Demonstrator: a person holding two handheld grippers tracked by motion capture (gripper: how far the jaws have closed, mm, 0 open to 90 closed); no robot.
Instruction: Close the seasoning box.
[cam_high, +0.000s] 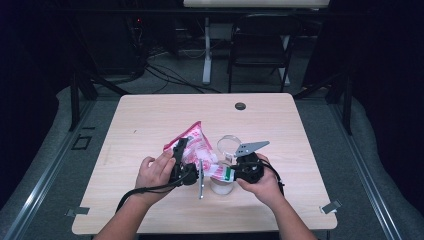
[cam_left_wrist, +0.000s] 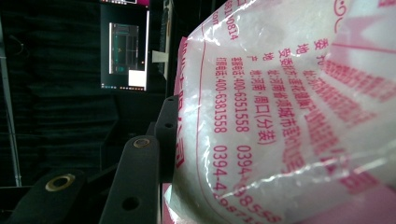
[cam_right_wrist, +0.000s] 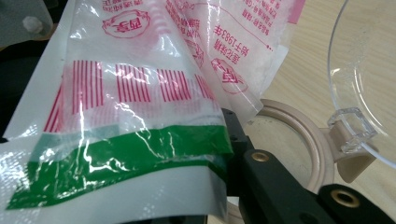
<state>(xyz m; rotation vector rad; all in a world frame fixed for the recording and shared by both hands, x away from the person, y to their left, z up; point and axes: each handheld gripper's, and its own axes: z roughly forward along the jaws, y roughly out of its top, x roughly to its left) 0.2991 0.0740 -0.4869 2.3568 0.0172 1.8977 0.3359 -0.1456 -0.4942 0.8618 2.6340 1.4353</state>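
A pink and white plastic bag (cam_high: 196, 146) of white powder is held tilted above the table between both hands. My left gripper (cam_high: 181, 161) is shut on the bag's body (cam_left_wrist: 280, 121), with one black jaw beside the plastic at left. My right gripper (cam_high: 235, 172) is shut on the bag's green-banded lower corner (cam_right_wrist: 121, 154). That corner hangs over a small round beige container (cam_high: 222, 184), whose rim (cam_right_wrist: 299, 126) shows just below the bag. Its clear hinged lid (cam_high: 229, 145) stands open behind it; the lid (cam_right_wrist: 364, 93) shows at right in the right gripper view.
The light wood table (cam_high: 150, 115) has a dark round grommet (cam_high: 240, 106) near its far edge. A black chair (cam_high: 260, 47) and a white desk leg (cam_high: 206, 50) stand beyond the table. Metal clips (cam_high: 331, 206) sit at the table's near corners.
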